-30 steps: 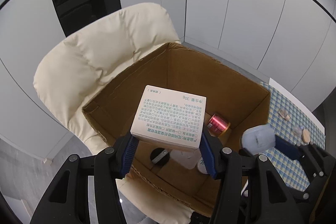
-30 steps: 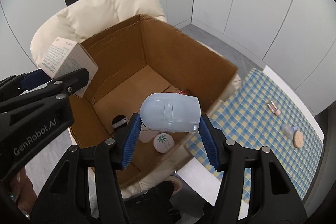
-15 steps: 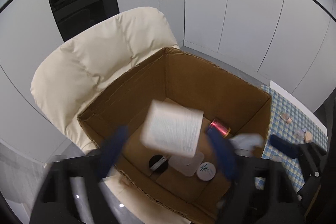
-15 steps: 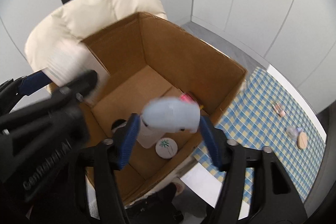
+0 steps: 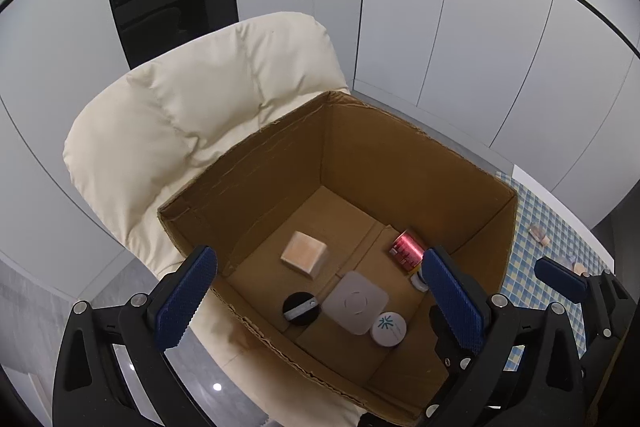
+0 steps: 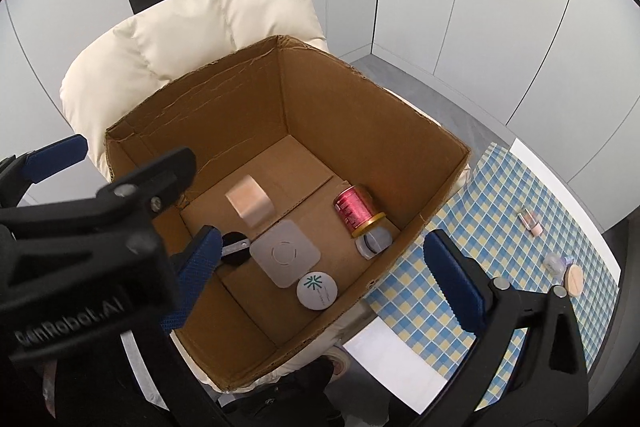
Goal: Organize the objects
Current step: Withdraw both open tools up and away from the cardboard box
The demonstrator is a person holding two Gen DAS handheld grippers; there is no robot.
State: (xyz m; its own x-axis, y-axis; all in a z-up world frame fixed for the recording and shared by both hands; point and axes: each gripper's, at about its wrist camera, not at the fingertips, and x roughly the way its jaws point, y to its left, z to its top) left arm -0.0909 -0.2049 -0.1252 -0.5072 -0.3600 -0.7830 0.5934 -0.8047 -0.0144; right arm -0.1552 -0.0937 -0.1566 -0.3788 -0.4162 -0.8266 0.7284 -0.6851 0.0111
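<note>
Open brown cardboard box [image 5: 400, 163] resting on a cream padded chair [image 5: 192, 131]. On its floor: small pale square carton [image 5: 303, 254], red cylindrical can [image 5: 406, 251] lying on its side, black round disc [image 5: 301, 307], white rounded-square pad [image 5: 355, 302], white round lid [image 5: 388, 324]. Left gripper [image 5: 320, 301] spread wide above, jaws just opened, nothing between them.

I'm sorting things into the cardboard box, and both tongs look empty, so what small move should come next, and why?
Probably swing the right tongs over to the checked cloth. Both tongs have just opened with nothing between them, the small carton lies in the cardboard box, and a few small items remain on the cloth.
</note>
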